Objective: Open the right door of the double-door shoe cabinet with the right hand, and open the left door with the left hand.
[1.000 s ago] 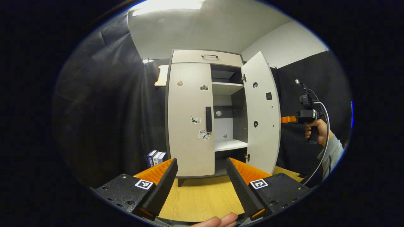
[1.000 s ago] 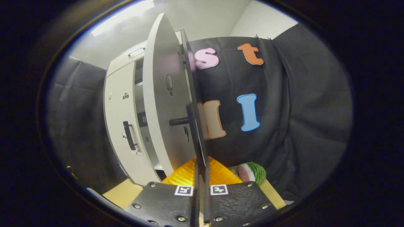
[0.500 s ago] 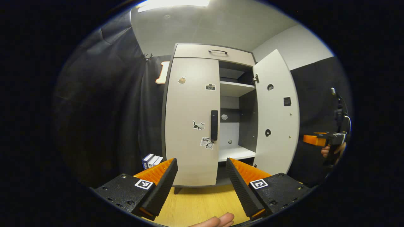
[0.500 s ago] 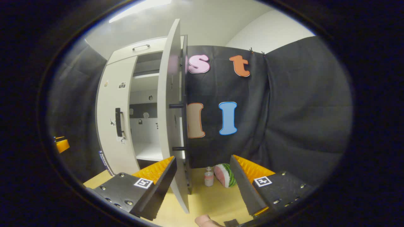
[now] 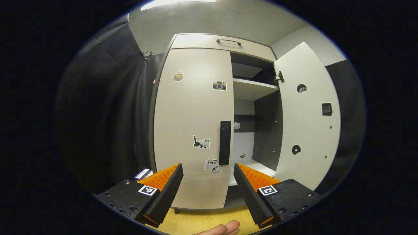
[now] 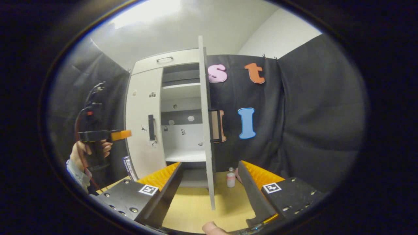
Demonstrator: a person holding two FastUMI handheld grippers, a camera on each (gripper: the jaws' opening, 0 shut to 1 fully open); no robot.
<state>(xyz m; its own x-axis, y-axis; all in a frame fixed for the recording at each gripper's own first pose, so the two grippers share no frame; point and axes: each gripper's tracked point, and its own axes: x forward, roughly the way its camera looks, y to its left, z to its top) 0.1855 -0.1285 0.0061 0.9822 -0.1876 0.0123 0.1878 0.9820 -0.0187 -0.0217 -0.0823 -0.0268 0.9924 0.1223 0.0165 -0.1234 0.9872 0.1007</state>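
Double-door shoe cabinet (image 5: 196,42) standing on the counter (image 6: 196,209), toward its back edge. The right door (image 5: 307,117) stands swung wide, showing the bare shelves (image 5: 249,89) within; in the right gripper view it is seen edge-on (image 6: 205,124). The right gripper (image 6: 209,189) has let go of that door, on which it was closed a second ago, and has drawn back; its jaws are now spread apart and hold nothing, with the door's lower edge between them but apart from both fingers. The first half of the task thus reads as done.

The left door (image 5: 192,124) remains shut. The left gripper (image 5: 207,186) has come much nearer to it over the last second: its jaws are spread and empty, and the door's dark vertical handle (image 5: 225,142) lies just above the gap between them (not yet touched). The same gripper, with the hand that holds it, shows in the right gripper view (image 6: 120,133), close before the left door. Next step, as judged: close on the handle and pull.
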